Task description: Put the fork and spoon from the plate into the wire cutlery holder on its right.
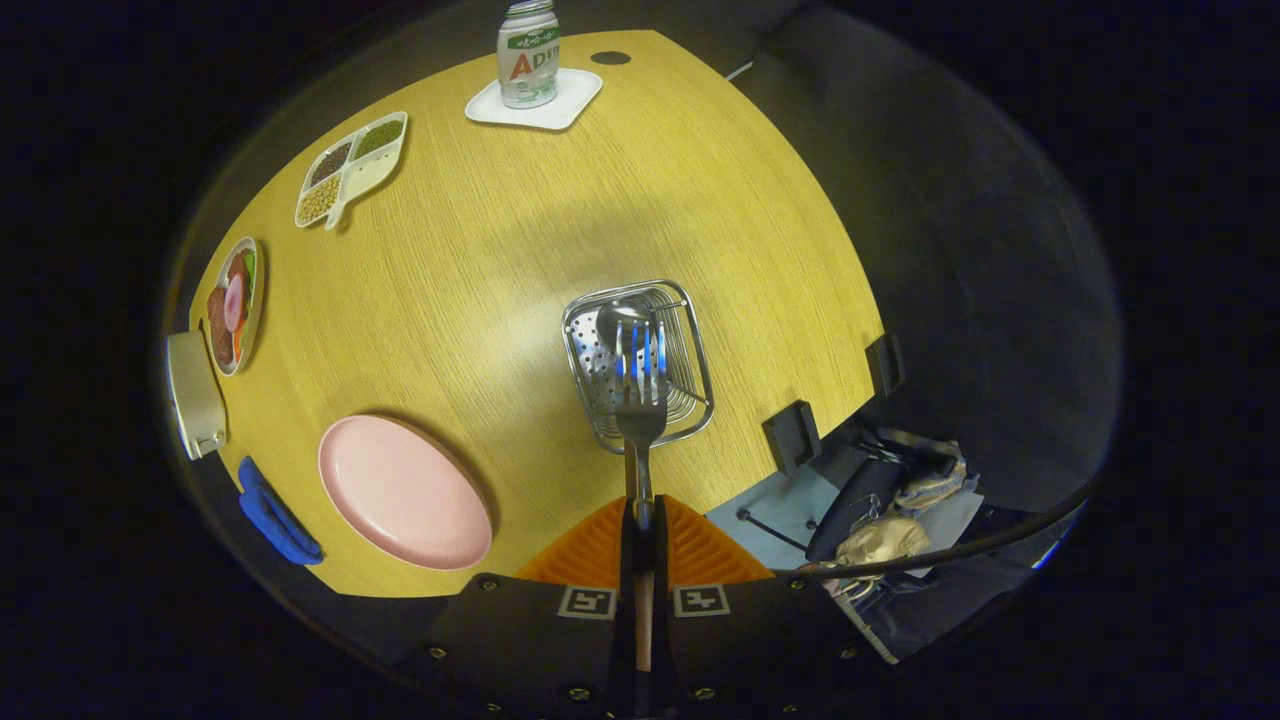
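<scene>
- One view, from the gripper (641,520), looks down along its fingers onto a wooden table (500,260).
- The jaws are nearly closed and pinch the handle of the fork (640,400) between both fingers.
- The fork points straight ahead, tines away from the fingers, and its head lies over the wire holder (640,362).
- Whether the tines touch the holder or hang above it cannot be told.
- The spoon (620,322) is already in the holder, its bowl showing at the far side, just beyond the fork's tines.
- The holder stands on the table just ahead of the fingers, to the right of the pink plate (403,491).
- The plate is bare and lies near the table's near edge, apart from the holder.
- A blue cloth (272,516) lies just left of the plate.
- Far beyond the holder, a bottle (528,52) stands upright on a white coaster (570,100).
- Left of that sit a divided dish (352,168) of beans and a plate of food (232,305).
</scene>
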Motion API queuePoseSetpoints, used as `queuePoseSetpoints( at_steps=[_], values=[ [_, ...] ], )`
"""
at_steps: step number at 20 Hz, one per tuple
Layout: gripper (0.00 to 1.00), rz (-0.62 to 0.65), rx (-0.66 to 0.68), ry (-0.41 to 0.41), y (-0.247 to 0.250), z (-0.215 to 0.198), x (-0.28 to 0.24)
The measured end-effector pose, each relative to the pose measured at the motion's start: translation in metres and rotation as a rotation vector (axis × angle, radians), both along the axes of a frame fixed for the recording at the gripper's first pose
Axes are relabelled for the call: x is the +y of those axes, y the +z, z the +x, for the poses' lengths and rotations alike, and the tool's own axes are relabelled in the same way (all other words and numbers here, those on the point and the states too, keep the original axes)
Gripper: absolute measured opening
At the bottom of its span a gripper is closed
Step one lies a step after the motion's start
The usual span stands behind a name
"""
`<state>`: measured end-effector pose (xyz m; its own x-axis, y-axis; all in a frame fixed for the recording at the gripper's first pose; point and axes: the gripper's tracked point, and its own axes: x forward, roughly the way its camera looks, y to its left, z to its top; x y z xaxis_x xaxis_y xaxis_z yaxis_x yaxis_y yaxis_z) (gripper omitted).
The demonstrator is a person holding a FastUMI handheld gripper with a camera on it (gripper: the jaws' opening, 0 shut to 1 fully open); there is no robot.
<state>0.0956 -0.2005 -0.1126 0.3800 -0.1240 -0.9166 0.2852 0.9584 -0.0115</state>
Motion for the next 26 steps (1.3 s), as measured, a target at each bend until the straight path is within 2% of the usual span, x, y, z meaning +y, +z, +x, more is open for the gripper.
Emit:
queuePoseSetpoints(
  at_steps=[6, 10, 14, 18, 25, 26],
  values=[
    [0.07, 0.137, 0.135, 0.01, 0.003, 0.006, 0.004],
    [0.07, 0.205, 0.105, 0.019, 0.008, 0.018, 0.004],
    [0.11, 0.166, 0.133, 0.063, 0.005, 0.015, -0.005],
    [0.11, 0.19, 0.079, 0.063, 0.014, 0.022, 0.001],
    [0.12, 0.16, 0.044, 0.047, 0.021, 0.013, -0.002],
    [0.21, 0.157, 0.031, 0.046, 0.023, 0.014, -0.002]
  ],
)
